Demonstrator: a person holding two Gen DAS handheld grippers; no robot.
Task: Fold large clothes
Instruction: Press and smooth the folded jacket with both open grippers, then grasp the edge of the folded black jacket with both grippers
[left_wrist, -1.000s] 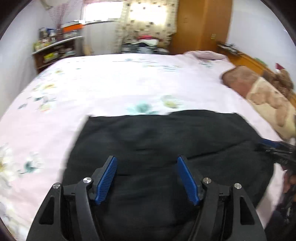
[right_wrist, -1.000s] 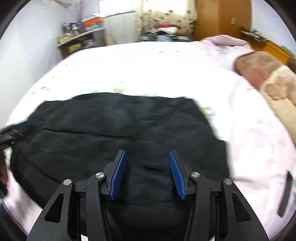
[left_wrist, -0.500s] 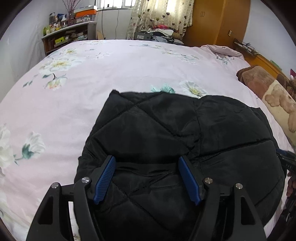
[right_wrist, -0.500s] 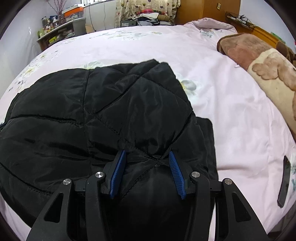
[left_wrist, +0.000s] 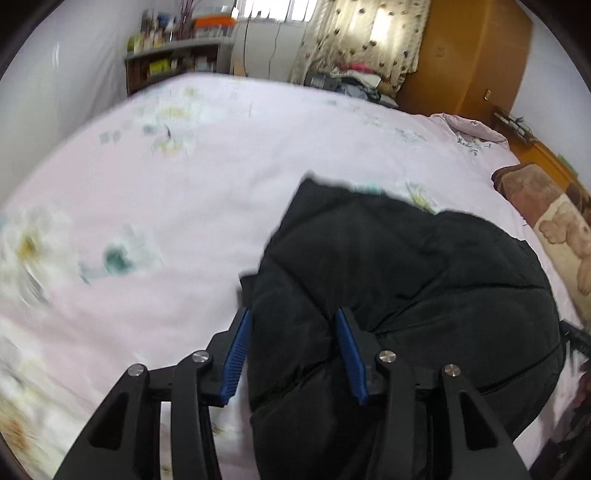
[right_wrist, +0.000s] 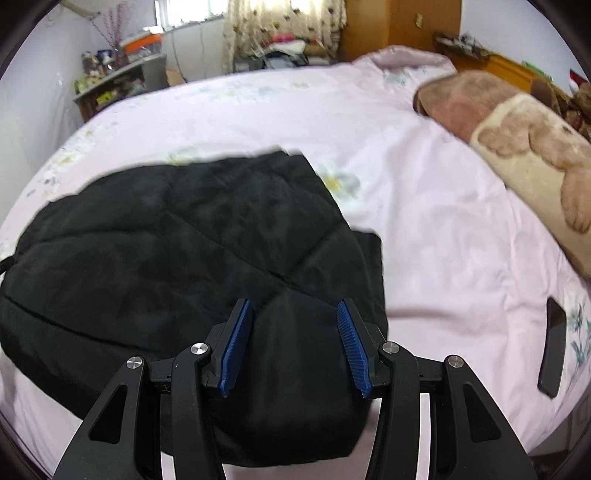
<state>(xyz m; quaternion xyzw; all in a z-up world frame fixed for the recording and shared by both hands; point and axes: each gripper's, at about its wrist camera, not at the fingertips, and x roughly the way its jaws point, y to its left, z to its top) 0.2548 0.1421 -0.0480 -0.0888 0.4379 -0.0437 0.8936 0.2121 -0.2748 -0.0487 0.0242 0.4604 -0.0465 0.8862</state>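
Observation:
A black quilted jacket (left_wrist: 406, 280) lies folded on the pink floral bed sheet (left_wrist: 166, 206). My left gripper (left_wrist: 293, 314) is open, its blue pads standing either side of the jacket's near left edge. In the right wrist view the jacket (right_wrist: 177, 236) fills the lower left, and my right gripper (right_wrist: 293, 306) is open over its near right corner. Neither gripper pinches the cloth. The right gripper's tip shows at the far right edge of the left wrist view (left_wrist: 576, 336).
A brown and cream teddy-bear blanket (right_wrist: 517, 136) lies along the bed's right side. A dark phone-like slab (right_wrist: 552, 347) rests on the sheet (right_wrist: 443, 221) at the right. Shelves (left_wrist: 173, 62), a curtained window and a wooden wardrobe (left_wrist: 469, 51) stand beyond the bed.
Both grippers have drawn apart along the jacket's near edge: the left one has swung to its left side, the right one to its right corner. The jacket stays folded.

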